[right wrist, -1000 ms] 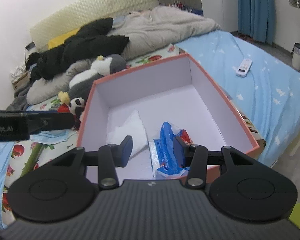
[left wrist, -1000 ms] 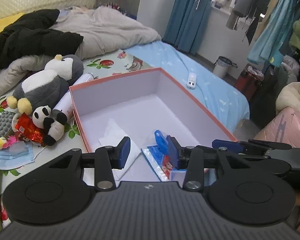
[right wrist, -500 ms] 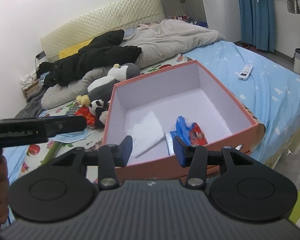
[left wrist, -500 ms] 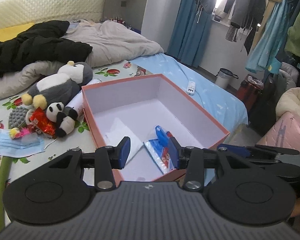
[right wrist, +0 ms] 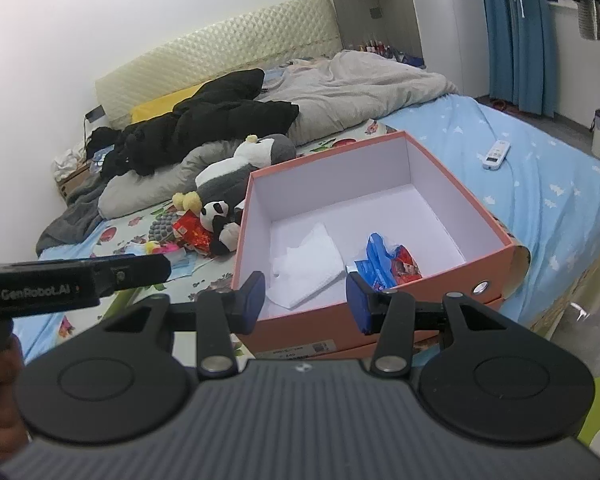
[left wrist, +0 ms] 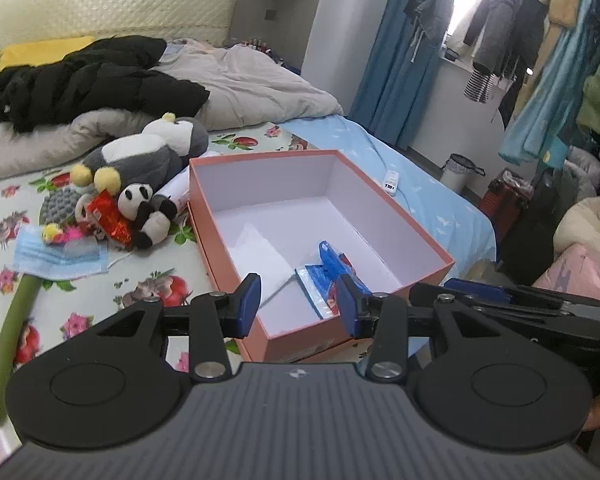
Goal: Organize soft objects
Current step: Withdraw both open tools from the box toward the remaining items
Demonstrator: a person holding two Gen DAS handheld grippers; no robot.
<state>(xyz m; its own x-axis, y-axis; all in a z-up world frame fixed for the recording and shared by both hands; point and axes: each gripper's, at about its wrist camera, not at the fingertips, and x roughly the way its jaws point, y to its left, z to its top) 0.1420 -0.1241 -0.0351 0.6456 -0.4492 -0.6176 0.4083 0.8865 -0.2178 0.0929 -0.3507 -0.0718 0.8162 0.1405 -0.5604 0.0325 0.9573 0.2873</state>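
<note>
Left claw (left wrist: 298,300): open, with a wide gap between the blue pads, and it holds nothing. It hangs over the near edge of the box.
Right claw (right wrist: 306,298): also open wide and holding nothing. It is over the near wall of the box, just beside the left claw.
Box (left wrist: 396,216): an orange box with white inside, no lid on it, standing on the bed (left wrist: 432,208).
In the box: a white cloth (right wrist: 306,260) lies flat on the floor of the box, at the near left. A blue and red packet (right wrist: 384,262) lies to the right of it, near the front wall.
Panda (left wrist: 146,216): a small soft toy on the bed, just left of the box, outside it.
Penguin (left wrist: 140,156): a bigger grey and white soft toy behind the panda, lying on its side, also outside the box.
Mask (left wrist: 58,258): a blue face mask flat on the flower sheet, left of the panda.
Red packet (left wrist: 108,218): touching the panda on its left.
Remote (right wrist: 497,155): white, on the blue sheet, well apart from the box on its right.
</note>
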